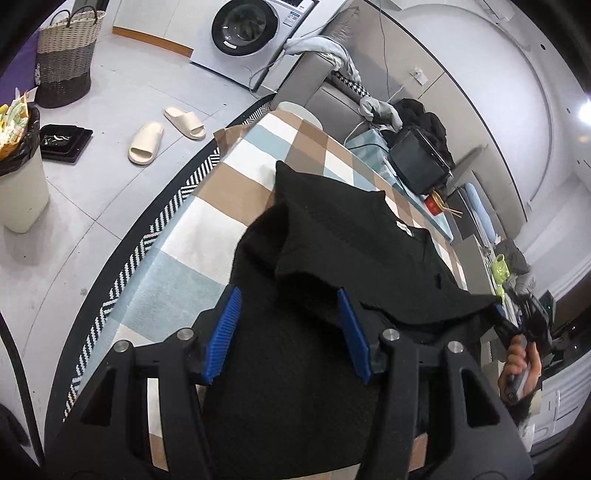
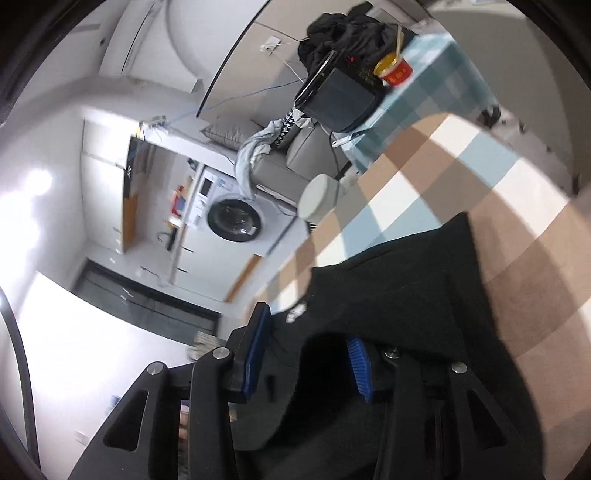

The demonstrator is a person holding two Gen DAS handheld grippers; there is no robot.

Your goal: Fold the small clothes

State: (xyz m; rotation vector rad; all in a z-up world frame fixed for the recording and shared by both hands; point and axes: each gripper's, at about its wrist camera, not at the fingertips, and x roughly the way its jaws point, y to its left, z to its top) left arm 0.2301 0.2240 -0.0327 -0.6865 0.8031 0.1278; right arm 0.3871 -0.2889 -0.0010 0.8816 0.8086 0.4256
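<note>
Garment (image 1: 332, 236): black knit, lying on the checked cloth (image 1: 207, 206) of the worktop, spread from near edge toward the far middle. A small white label (image 1: 403, 228) shows on it, right of centre.

Fold state: one layer is already turned over the body; a raised ridge runs across in the left wrist view, with a pointed corner at the far end. Not flat, not squared. Judged roughly mid-fold: a first fold made or being made, further folds and smoothing left.

Left gripper (image 1: 288, 339): jaws apart, blue pads wide, the black cloth lying between and below them. Nothing clamped as far as shows.

Right gripper (image 2: 310, 358): also seen at the right edge of the left wrist view (image 1: 498, 310), where it lifts a corner of the garment off the worktop. In its own view the jaws stand apart with cloth draped between and over the right pad (image 2: 358, 365); that view is smeared, so whether it is pinching I cannot tell.

Surroundings: washer (image 1: 245, 27) far, basket (image 1: 66, 55) far left, slippers (image 1: 166, 134) on the floor, red cup (image 2: 393, 72) on a side table.

Left to do: lay the lifted corner, flatten, complete the fold.
</note>
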